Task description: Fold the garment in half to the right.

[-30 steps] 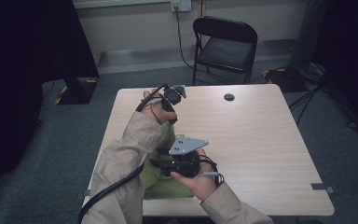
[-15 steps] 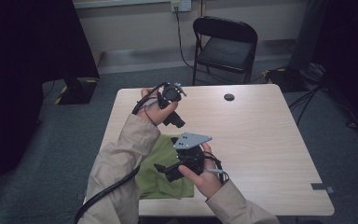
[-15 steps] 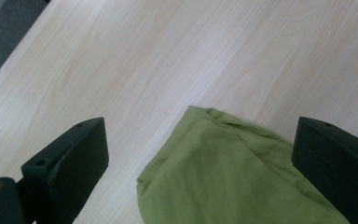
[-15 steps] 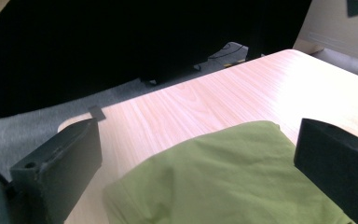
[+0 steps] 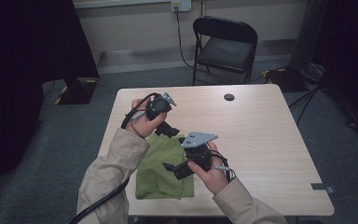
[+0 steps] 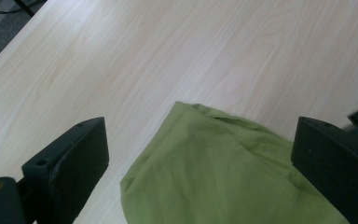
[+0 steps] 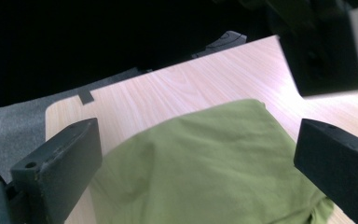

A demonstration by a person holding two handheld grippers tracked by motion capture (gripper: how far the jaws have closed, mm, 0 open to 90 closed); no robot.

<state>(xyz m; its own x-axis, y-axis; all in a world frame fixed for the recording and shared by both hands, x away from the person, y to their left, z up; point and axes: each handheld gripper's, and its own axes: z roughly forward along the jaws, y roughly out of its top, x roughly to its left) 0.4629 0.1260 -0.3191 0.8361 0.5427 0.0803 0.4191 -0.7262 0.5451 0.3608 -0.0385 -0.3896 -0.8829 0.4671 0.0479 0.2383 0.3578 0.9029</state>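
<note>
A folded green cloth point(image 5: 161, 170) lies on the front left part of the light wooden table point(image 5: 265, 140). My left gripper point(image 5: 169, 129) hangs in the air over the cloth's far edge, jaws tipped down and open. In the left gripper view the left gripper point(image 6: 198, 135) has its jaws wide apart with the cloth point(image 6: 223, 172) below them. My right gripper point(image 5: 173, 170) hovers over the cloth's right side, pointing left, open and empty. The right gripper point(image 7: 200, 135) looks across the cloth point(image 7: 205, 163), with a jaw of the left gripper point(image 7: 321, 51) at upper right.
A black folding chair point(image 5: 226, 46) stands behind the table. A round cable hole point(image 5: 229, 97) sits near the table's far edge, and a strip of tape point(image 5: 321, 187) at its front right. Dark curtains flank the scene. Cables trail on the floor at the right.
The right gripper has lifted and drawn back to the right, uncovering more of the cloth. The left gripper has tipped its jaws down toward the cloth's far edge.
</note>
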